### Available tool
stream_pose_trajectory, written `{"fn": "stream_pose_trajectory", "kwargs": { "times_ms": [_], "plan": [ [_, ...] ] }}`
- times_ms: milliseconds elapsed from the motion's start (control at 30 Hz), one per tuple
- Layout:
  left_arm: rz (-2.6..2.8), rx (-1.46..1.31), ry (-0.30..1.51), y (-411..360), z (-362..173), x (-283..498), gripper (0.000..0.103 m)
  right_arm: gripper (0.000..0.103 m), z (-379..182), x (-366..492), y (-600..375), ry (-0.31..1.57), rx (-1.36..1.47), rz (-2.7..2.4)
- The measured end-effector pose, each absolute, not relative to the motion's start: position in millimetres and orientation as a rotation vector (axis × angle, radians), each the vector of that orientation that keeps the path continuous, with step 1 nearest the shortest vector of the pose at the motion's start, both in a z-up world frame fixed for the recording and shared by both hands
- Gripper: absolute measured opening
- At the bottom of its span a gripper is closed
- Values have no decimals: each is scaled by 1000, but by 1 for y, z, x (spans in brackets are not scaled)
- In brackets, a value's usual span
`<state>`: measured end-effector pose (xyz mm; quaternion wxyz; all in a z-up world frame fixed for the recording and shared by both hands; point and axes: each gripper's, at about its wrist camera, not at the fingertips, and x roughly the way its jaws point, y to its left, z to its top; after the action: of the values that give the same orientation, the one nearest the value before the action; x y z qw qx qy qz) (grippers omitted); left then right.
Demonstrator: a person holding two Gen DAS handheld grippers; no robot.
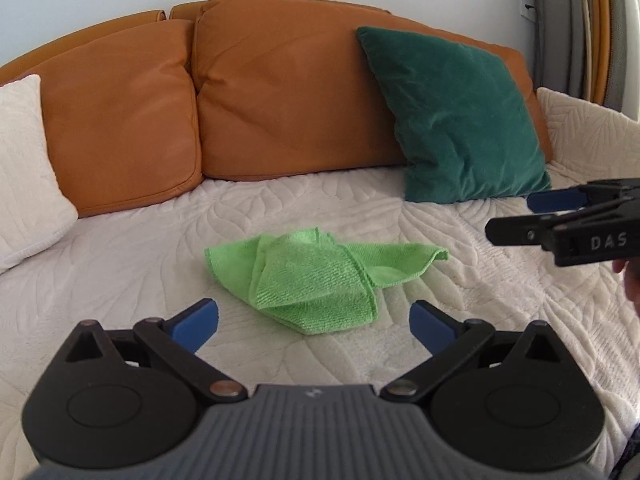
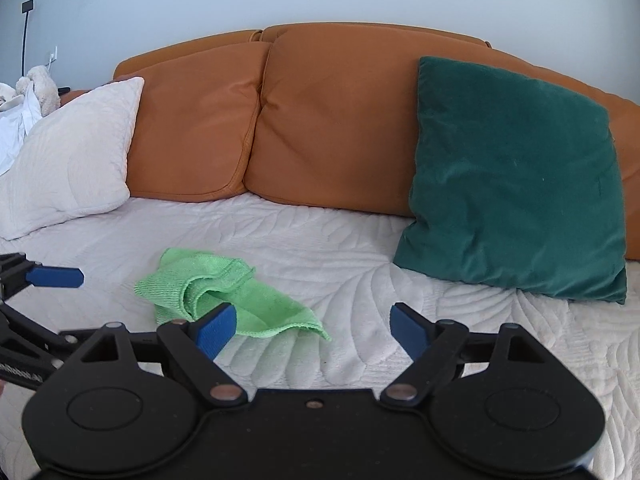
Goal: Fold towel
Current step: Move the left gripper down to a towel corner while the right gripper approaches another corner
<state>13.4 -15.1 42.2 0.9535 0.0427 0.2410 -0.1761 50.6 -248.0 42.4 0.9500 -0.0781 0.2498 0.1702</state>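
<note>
While I hold both grippers above the quilted cover, the stock reads as follows.

Towel: green towel (image 1: pixel 312 280), crumpled and partly doubled over itself, lying loose on the white quilted cover (image 1: pixel 120 280); untouched by either tool.
Left gripper: my left gripper (image 1: pixel 314 326) has its blue pads (image 1: pixel 196 326) spread wide, nothing between them; the towel sits just ahead of the gap.
Right gripper: my right gripper (image 2: pixel 310 330) is likewise spread and empty; the towel lies ahead and toward its left pad, whose tip overlaps the cloth in the right wrist view, though I cannot tell if they touch.
Cross-view: from the left wrist view the right gripper (image 1: pixel 560 216) enters at the right edge, off to the towel's right.
Behind the towel: two orange back cushions (image 1: pixel 260 92), a dark green pillow (image 1: pixel 456 116) leaning against them beyond the right gripper, a white pillow (image 2: pixel 68 156) beyond the left one.
</note>
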Motion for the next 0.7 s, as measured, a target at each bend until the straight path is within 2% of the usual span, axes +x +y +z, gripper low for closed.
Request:
{"fn": "stream_pose_trajectory", "kwargs": {
  "times_ms": [233, 400, 700],
  "plan": [
    [-534, 327, 458, 19, 102, 73, 103, 84, 25, 62, -251, 475, -316, 403],
    [-468, 144, 518, 29, 93, 120, 103, 83, 9, 73, -250, 467, -392, 426],
    [-587, 452, 689, -25, 68, 165, 103, 82, 4, 88, -230, 479, -520, 529]
  ]
}}
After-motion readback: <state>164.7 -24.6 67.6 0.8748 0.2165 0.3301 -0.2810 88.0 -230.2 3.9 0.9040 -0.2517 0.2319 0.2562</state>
